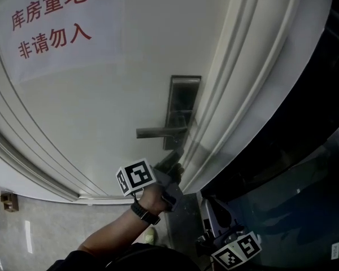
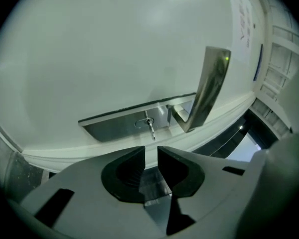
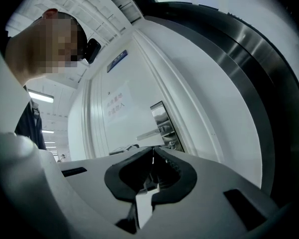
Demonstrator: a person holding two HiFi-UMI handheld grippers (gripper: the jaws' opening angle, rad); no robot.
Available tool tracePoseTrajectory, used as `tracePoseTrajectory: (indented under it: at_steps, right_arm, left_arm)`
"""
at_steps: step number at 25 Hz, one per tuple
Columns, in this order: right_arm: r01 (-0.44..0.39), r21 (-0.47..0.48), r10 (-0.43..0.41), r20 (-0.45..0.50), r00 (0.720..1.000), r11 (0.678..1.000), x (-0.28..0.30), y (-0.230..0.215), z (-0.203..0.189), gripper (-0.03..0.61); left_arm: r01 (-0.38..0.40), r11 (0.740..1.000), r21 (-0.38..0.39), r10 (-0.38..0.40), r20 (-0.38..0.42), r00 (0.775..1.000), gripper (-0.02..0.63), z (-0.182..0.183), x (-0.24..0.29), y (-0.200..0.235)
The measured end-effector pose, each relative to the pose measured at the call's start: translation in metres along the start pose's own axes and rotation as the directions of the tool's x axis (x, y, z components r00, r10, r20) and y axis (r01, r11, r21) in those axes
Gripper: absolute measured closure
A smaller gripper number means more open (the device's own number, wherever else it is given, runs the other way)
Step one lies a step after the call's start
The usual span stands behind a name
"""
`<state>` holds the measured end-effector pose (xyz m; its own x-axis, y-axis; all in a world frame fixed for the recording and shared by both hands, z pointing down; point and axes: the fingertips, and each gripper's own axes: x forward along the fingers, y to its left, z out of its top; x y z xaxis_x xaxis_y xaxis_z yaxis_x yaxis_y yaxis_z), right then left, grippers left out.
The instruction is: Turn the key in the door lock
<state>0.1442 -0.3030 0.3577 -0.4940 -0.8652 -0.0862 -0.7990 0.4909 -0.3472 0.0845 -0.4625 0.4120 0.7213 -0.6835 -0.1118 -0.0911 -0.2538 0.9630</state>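
Note:
The white door [image 1: 101, 106] carries a steel lock plate [image 1: 183, 109] with a lever handle [image 1: 161, 132]. In the left gripper view a small key [image 2: 149, 125] sticks out of the keyhole in the lock plate [image 2: 119, 124], beside the lever handle [image 2: 209, 86]. My left gripper [image 2: 151, 152] sits just short of the key, jaws a little apart, nothing between them. In the head view the left gripper [image 1: 177, 161] reaches the plate's lower end and hides the key. My right gripper [image 3: 152, 152] is shut and empty; it hangs low, away from the door [image 1: 210, 209].
A paper sign [image 1: 51, 24] with red characters is taped high on the door. The moulded door frame [image 1: 237, 95] runs right of the lock, with dark glass [image 1: 305, 196] beyond it. A tiled floor [image 1: 51, 224] lies below.

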Motion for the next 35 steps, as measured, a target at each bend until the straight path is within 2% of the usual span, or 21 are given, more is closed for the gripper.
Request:
tracePoseTrajectory:
  at_steps: [4,6,9,11,12,15,17,20,25,27,31,35]
  right_arm:
    - [-0.008,0.032,0.010,-0.049,0.999,0.999,0.003,0.000,-0.014,0.563]
    - [-0.016,0.037,0.019,-0.082,0.996,0.999,0.004,-0.001,-0.018,0.563]
    - [-0.044,0.032,0.048,-0.117,0.992,0.998,0.006,0.005,-0.023,0.565]
    - [-0.061,0.034,0.064,-0.127,0.990,0.998,0.008,0.012,-0.026,0.564]
    - [-0.066,0.030,0.069,-0.129,0.989,0.997,0.009,0.015,-0.027,0.564]
    - [-0.084,-0.005,0.082,-0.134,0.988,0.996,0.010,0.022,-0.024,0.565]
    - [-0.096,-0.029,0.091,-0.131,0.987,0.995,0.010,0.028,-0.021,0.565]
    - [-0.101,-0.049,0.094,-0.122,0.988,0.994,0.009,0.034,-0.021,0.565]
    - [-0.109,-0.067,0.101,-0.116,0.988,0.992,0.006,0.040,-0.020,0.565]
    - [-0.109,-0.075,0.100,-0.112,0.989,0.991,0.007,0.041,-0.019,0.565]
    - [-0.100,-0.080,0.092,-0.104,0.990,0.992,0.005,0.044,-0.020,0.565]
    - [-0.100,-0.083,0.092,-0.103,0.990,0.991,0.004,0.046,-0.018,0.565]
  left_arm:
    - [-0.009,1.000,0.006,0.009,-0.051,0.999,0.570,-0.018,-0.024,0.002]
    - [0.003,0.998,0.062,0.001,-0.067,0.998,0.594,-0.028,-0.033,-0.006]
    - [0.030,0.978,0.207,-0.013,-0.084,0.996,0.603,-0.040,-0.050,-0.029]
    - [0.042,0.941,0.336,-0.015,-0.082,0.997,0.604,-0.046,-0.064,-0.045]
    - [0.045,0.911,0.410,-0.014,-0.078,0.997,0.604,-0.049,-0.071,-0.053]
    - [0.033,0.782,0.622,-0.002,-0.050,0.999,0.607,-0.056,-0.089,-0.076]
    - [0.020,0.708,0.706,0.002,-0.030,1.000,0.607,-0.059,-0.099,-0.086]
    - [0.012,0.642,0.767,0.006,-0.021,1.000,0.607,-0.066,-0.110,-0.092]
    - [0.011,0.576,0.817,-0.016,-0.002,1.000,0.609,-0.075,-0.116,-0.099]
    - [0.017,0.568,0.823,-0.026,-0.003,1.000,0.609,-0.078,-0.114,-0.101]
    - [0.005,0.534,0.845,-0.004,-0.004,1.000,0.609,-0.082,-0.119,-0.100]
    - [0.009,0.525,0.851,-0.004,-0.009,1.000,0.609,-0.085,-0.119,-0.105]
